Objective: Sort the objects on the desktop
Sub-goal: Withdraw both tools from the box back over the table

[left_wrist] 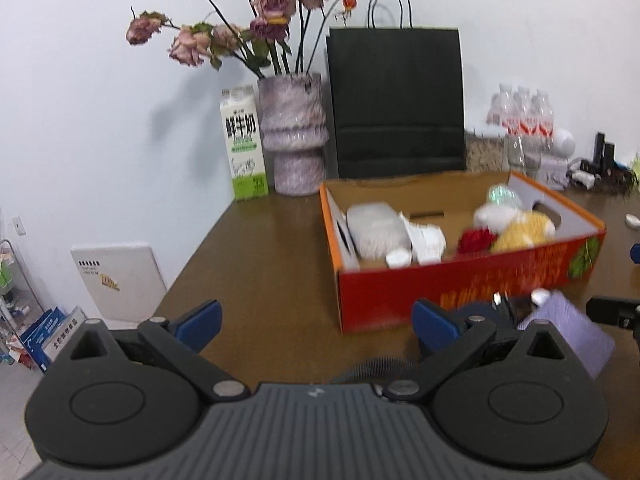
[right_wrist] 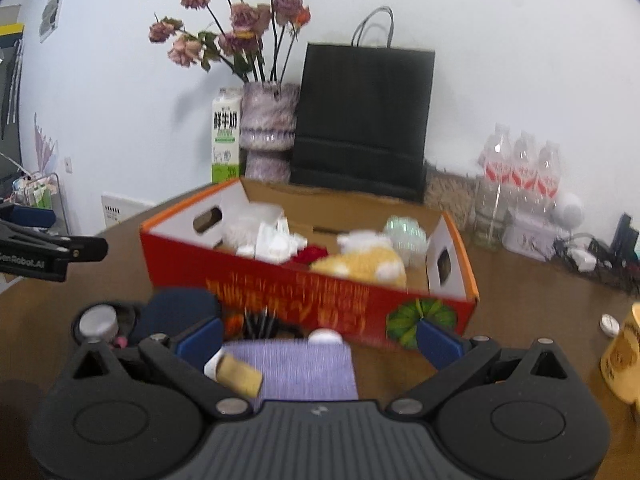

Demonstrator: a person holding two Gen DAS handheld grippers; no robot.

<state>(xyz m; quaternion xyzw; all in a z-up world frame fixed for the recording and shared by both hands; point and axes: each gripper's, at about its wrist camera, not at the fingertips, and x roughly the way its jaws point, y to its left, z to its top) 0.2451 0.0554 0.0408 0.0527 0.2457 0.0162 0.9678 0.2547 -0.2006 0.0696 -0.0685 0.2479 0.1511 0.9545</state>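
A red and orange cardboard box [left_wrist: 460,284] [right_wrist: 280,276] stands on the brown table, holding a yellow plush toy [left_wrist: 520,232] [right_wrist: 360,266], white items [left_wrist: 380,230] and a red thing [left_wrist: 476,240]. My left gripper [left_wrist: 316,320] is open over bare table, left of the box's near corner. My right gripper [right_wrist: 320,340] is open above a purple cloth [right_wrist: 304,368] [left_wrist: 568,332] in front of the box. A cork-like cylinder [right_wrist: 240,374] lies at the cloth's left edge. A dark blue object [right_wrist: 178,312] and a silver-lidded pot [right_wrist: 98,322] sit to the left.
At the back stand a milk carton [left_wrist: 244,144], a vase of dried roses [left_wrist: 296,136], a black paper bag [left_wrist: 396,100] and water bottles [right_wrist: 520,164]. A yellow mug [right_wrist: 624,360] is at the right edge. Cables and chargers [right_wrist: 592,256] lie far right.
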